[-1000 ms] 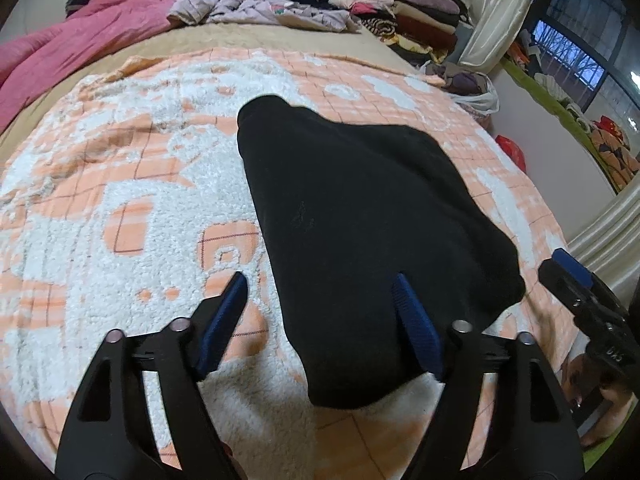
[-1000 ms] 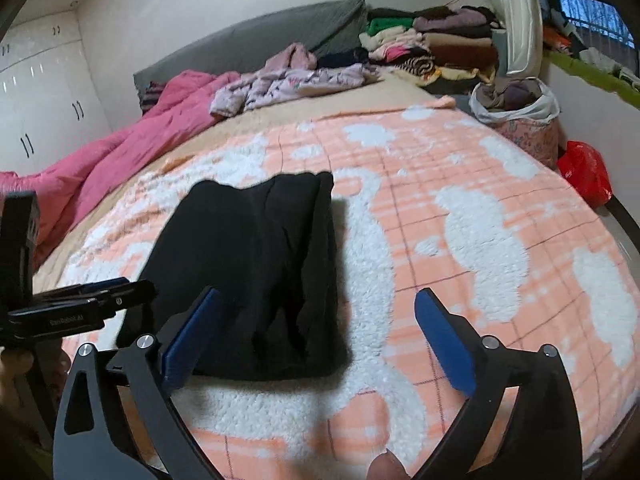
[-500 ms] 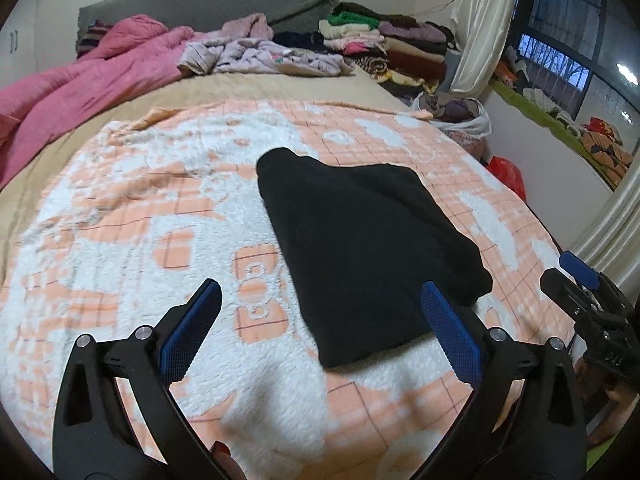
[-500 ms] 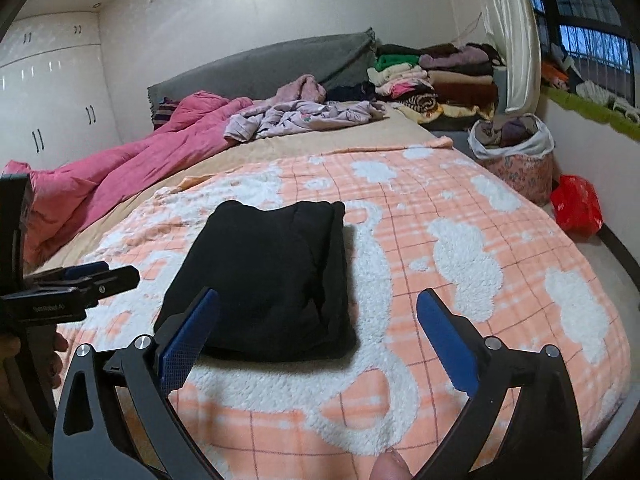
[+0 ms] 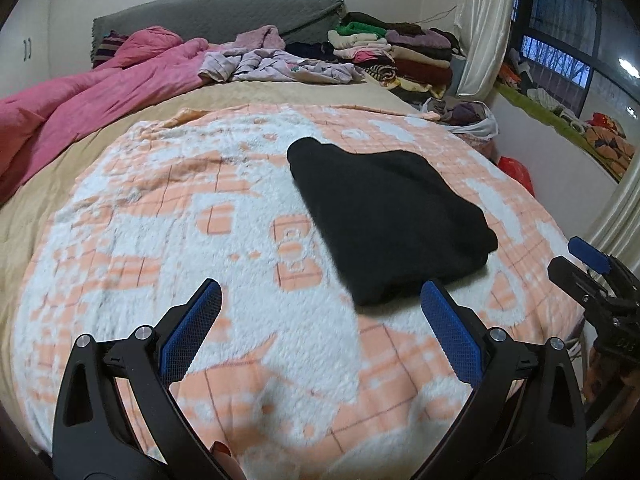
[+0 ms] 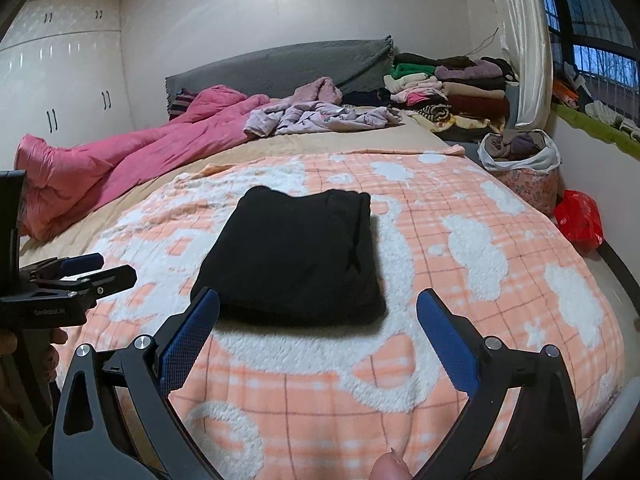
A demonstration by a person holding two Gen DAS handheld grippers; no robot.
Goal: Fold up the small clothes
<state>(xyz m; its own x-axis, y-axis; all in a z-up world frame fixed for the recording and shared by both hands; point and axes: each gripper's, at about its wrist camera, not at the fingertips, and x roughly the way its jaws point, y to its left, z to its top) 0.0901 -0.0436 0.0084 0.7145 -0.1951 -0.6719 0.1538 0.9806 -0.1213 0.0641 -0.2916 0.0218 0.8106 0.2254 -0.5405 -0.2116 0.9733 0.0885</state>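
A black garment [image 5: 384, 216] lies folded into a flat rectangle on the orange and white fleece blanket [image 5: 160, 240]; it also shows in the right wrist view [image 6: 296, 252]. My left gripper [image 5: 320, 300] is open and empty, held back above the blanket just short of the garment's near edge. My right gripper [image 6: 318, 310] is open and empty, also pulled back in front of the garment. The right gripper shows at the right edge of the left wrist view [image 5: 588, 264], and the left gripper at the left edge of the right wrist view [image 6: 80, 272].
A pink duvet [image 6: 120, 164] and a heap of lilac clothes [image 6: 320, 116] lie at the far end of the bed. Stacked folded clothes [image 6: 452, 84] sit at the back right. A bag of clothes [image 6: 520, 160] and a red bag [image 6: 578, 216] stand on the floor at right.
Both grippers have drawn back and up from the folded garment, which now looks smaller and farther. The left gripper's jaws have opened wider. The garment has not moved.
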